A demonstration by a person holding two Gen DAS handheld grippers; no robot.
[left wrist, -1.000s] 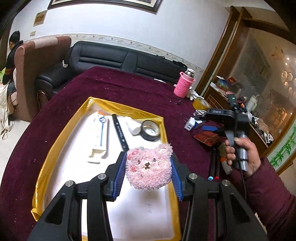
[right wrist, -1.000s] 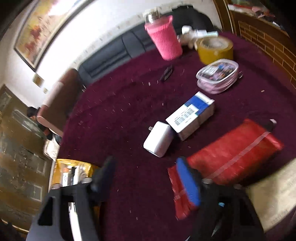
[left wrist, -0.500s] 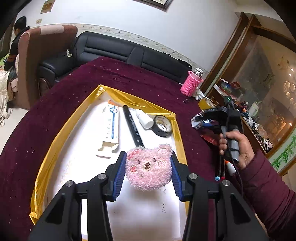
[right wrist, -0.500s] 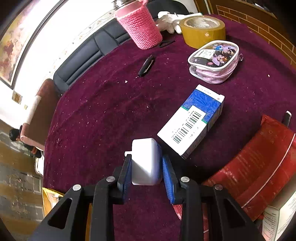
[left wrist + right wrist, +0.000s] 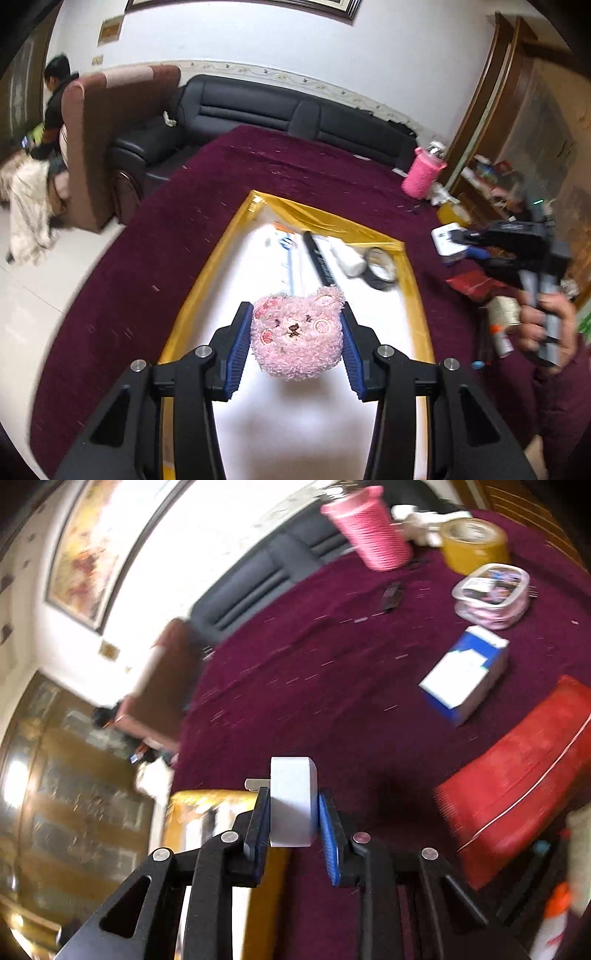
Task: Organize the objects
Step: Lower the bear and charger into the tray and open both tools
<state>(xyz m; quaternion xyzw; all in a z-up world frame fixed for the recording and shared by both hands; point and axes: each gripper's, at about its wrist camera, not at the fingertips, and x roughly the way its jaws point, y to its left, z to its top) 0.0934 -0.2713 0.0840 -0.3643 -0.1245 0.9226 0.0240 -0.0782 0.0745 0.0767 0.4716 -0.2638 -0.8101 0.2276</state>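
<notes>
My right gripper, clenched on the white charger, has now lifted it off the maroon tablecloth. My left gripper still grips the pink plush bear above the gold-rimmed tray. Motion blurs the tray's contents.

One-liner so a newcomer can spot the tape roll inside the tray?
Start at the gold-rimmed white tray on the maroon tablecloth. Go to its far right corner, next to a small white bottle. The black tape roll is the only ring-shaped thing in the tray; the yellow-brown tape roll sits outside on the cloth.

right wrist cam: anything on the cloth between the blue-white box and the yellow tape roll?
Yes: right wrist view shows a clear pouch between the blue-white box and the yellow tape roll.
</notes>
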